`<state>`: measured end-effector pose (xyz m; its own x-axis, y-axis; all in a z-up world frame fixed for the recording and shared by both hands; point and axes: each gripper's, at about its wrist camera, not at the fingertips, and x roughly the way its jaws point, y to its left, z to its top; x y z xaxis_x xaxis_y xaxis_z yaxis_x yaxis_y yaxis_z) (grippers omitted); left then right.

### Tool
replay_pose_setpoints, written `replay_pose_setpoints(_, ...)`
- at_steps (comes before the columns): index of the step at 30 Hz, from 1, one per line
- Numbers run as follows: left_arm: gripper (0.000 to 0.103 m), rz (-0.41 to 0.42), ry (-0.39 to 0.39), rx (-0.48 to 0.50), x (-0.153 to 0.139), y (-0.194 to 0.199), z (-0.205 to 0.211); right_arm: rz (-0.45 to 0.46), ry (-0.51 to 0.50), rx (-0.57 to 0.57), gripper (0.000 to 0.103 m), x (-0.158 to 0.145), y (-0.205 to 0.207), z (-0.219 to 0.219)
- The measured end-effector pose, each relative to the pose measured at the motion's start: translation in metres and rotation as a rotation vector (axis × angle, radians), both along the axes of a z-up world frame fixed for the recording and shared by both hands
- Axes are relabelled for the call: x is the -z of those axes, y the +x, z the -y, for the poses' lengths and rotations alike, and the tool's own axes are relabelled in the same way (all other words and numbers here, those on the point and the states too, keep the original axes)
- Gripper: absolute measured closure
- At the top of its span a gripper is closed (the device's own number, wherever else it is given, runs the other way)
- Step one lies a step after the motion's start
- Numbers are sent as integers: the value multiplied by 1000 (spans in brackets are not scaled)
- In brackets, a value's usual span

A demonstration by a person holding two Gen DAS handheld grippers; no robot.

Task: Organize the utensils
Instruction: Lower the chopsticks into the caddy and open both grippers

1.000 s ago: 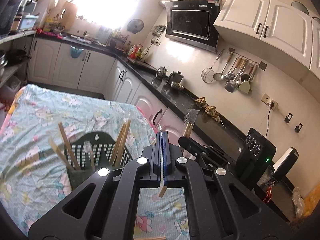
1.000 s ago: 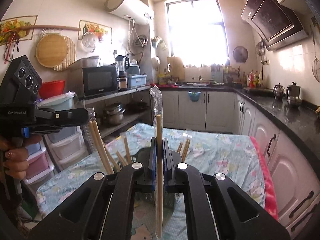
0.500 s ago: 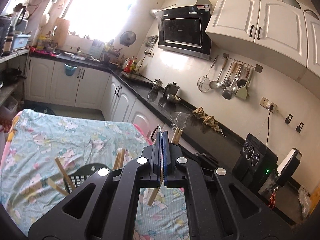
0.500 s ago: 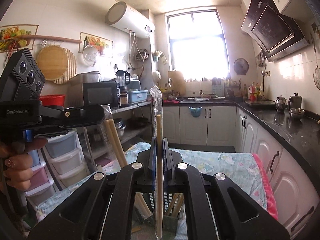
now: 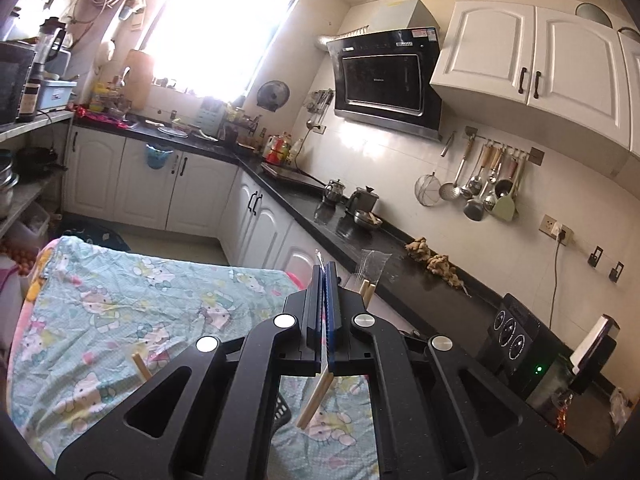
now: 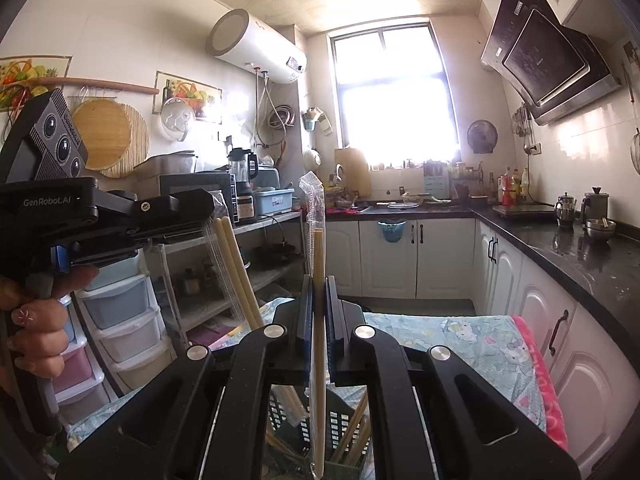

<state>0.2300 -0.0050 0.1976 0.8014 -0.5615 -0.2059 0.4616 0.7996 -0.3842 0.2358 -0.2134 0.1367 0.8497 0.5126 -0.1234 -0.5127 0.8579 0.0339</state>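
Note:
My left gripper (image 5: 325, 276) is shut on a clear wrapper, and the pair of wooden chopsticks (image 5: 316, 396) inside it hangs slanted below the jaws. In the right wrist view that left gripper (image 6: 208, 208) is at the left, held by a hand (image 6: 36, 312), with its wrapped chopsticks (image 6: 236, 268) angled down. My right gripper (image 6: 319, 292) is shut on another wrapped pair of chopsticks (image 6: 318, 264), which stands upright. Directly beneath it sits a dark slotted basket (image 6: 340, 420) holding several loose chopsticks. The left wrist view shows only a corner of that basket (image 5: 280, 412).
The basket stands on a table under a light blue cartoon-print cloth (image 5: 120, 300). A black counter (image 5: 400, 248) with kettles and white cupboards runs along the right. A shelf rack with plastic drawers (image 6: 120, 308) stands to the left of the table.
Both grippers have risen, each carrying its wrapped chopsticks. The basket has dropped lower in both views and is nearly out of sight in the left one.

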Motion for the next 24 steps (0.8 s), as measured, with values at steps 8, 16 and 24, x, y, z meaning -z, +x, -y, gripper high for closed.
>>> replay_pose_setpoints(8,103,-38,17,-15,19,13,-1,4,-2,20,97,14,18,-6)
replay_pose_setpoints(16,103,-58,47,-20,47,18,1,54,-35,53,97,32,26,-13)
replay_pose_setpoints(24,103,-65,69,-14,64,19,8,67,-96,102,97,56,36,-22)
